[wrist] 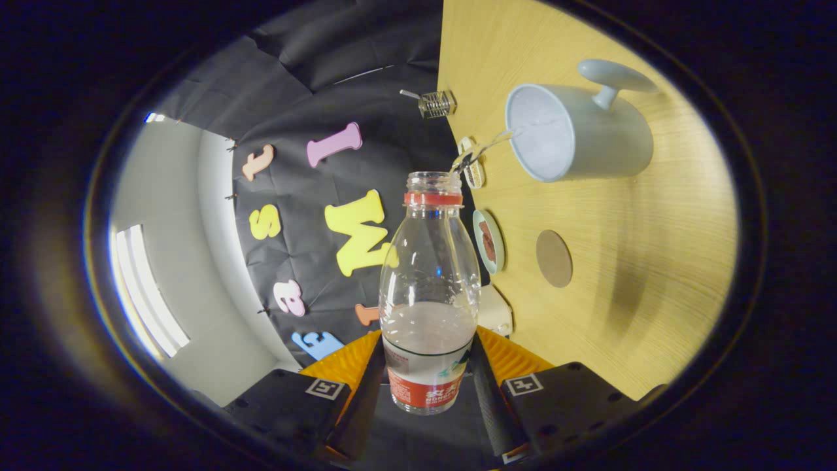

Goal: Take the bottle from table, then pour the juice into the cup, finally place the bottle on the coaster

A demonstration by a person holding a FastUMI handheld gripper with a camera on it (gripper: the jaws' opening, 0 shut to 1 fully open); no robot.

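My claw point(428, 376) is clenched on the clear plastic bottle point(428, 288), both fingers pressing its lower body at the labelled band. I have the whole view rolled over, so the wooden counter point(628, 275) stands like a wall to one side and the bottle lies tipped toward it. The bottle is uncapped, with a red ring just under its open mouth, and clear liquid sits in its lower part near my fingers. A thin stream leaves the mouth and runs to the rim of the pale grey cup point(575, 134), which stands on the counter beyond my fingertips with its handle on the far side from the bottle. The round brown coaster point(554, 258) lies flat on the counter nearer to me than the cup, apart from it. Just beside the coaster is a small round dish point(489, 241). Farther off along the counter's edge stands a small clear ribbed thing point(437, 103) I cannot identify.
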